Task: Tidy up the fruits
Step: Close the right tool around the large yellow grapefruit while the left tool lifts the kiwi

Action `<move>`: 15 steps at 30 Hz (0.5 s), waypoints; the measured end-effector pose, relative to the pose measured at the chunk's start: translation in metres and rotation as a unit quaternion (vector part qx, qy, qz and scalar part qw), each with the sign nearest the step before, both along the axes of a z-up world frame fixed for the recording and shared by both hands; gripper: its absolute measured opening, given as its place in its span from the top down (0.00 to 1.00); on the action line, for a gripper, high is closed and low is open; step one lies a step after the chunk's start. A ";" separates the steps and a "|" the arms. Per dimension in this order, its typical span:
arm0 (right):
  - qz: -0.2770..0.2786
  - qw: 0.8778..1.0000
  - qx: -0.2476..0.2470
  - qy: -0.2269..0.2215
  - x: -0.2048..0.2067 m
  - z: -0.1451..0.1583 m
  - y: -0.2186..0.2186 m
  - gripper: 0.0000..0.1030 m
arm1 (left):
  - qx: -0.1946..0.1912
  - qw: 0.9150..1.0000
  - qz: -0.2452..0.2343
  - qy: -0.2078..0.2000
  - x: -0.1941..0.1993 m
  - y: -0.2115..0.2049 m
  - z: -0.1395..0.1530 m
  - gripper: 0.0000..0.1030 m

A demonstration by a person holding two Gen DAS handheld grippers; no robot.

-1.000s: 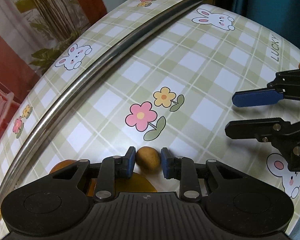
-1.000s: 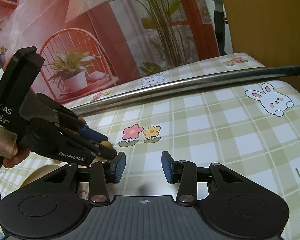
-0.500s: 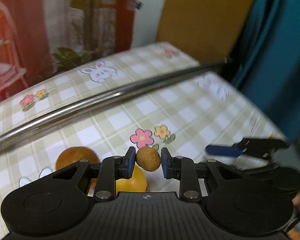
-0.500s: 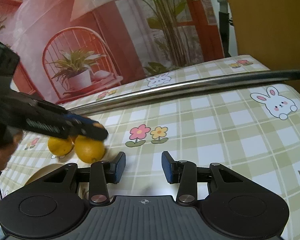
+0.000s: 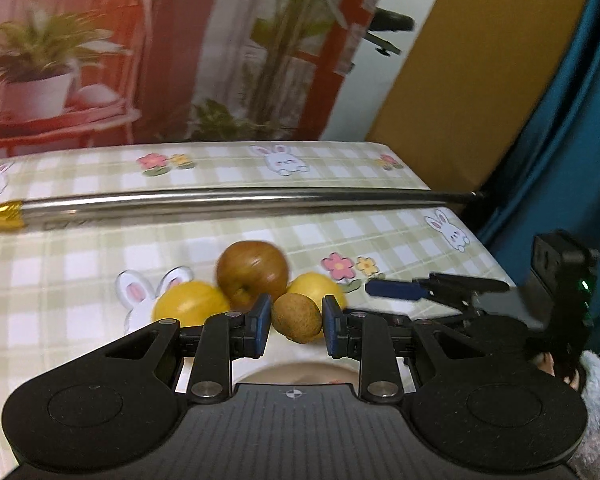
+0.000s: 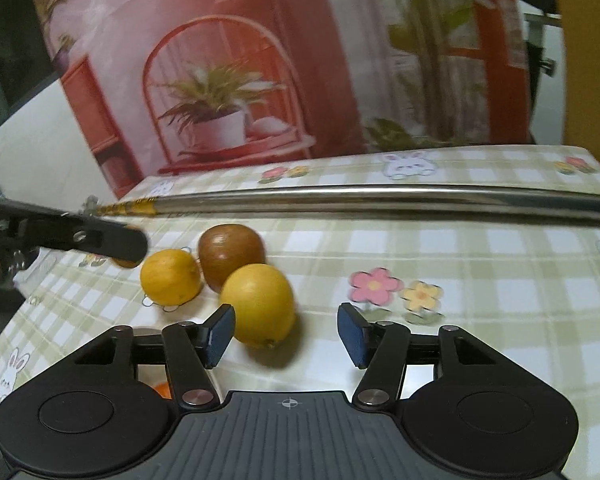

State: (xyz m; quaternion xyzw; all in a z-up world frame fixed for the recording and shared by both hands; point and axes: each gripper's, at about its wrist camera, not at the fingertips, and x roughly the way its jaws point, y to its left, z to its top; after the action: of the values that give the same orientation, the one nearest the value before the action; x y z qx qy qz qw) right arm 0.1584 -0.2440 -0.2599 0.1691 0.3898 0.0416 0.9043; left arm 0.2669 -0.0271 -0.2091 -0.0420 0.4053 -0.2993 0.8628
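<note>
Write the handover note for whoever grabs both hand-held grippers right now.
Left hand-held gripper: shut on the small brown fruit, held above the table.
Right hand-held gripper: jaws have just been opening, nothing gripped; the near yellow fruit lies just ahead of them.
On the checked tablecloth: brown apple and second yellow fruit, clustered.
Done: small fruit picked.
Left: place it; the rest probably still needs sorting.

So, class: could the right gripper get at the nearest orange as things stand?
Probably yes. The right gripper has just been opening, nothing sits between its jaws, and the nearest orange lies just ahead, unblocked.
</note>
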 end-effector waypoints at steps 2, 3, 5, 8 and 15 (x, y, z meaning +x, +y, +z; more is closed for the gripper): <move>0.000 1.000 0.004 0.002 0.011 -0.002 0.003 0.38 | -0.008 1.000 0.008 0.003 -0.004 0.010 -0.002 0.72; 0.000 1.000 0.005 0.005 0.015 -0.004 0.004 0.38 | -0.011 1.000 0.011 0.005 -0.004 0.013 -0.003 0.72; 0.001 1.000 0.007 0.015 0.024 -0.009 0.006 0.38 | -0.016 1.000 0.017 0.008 -0.007 0.020 -0.006 0.72; 0.003 1.000 0.005 0.026 0.033 -0.015 0.011 0.38 | -0.022 0.999 0.023 0.010 -0.010 0.027 -0.011 0.72; 0.006 0.999 -0.005 0.034 0.040 -0.023 0.021 0.48 | -0.034 0.999 0.030 0.017 -0.016 0.036 -0.021 0.72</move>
State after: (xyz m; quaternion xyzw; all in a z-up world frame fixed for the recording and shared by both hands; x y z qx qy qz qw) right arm 0.1983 -0.2232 -0.2824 0.1633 0.4216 0.0391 0.8911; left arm 0.2508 0.0088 -0.2300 -0.0891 0.4083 -0.2865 0.8621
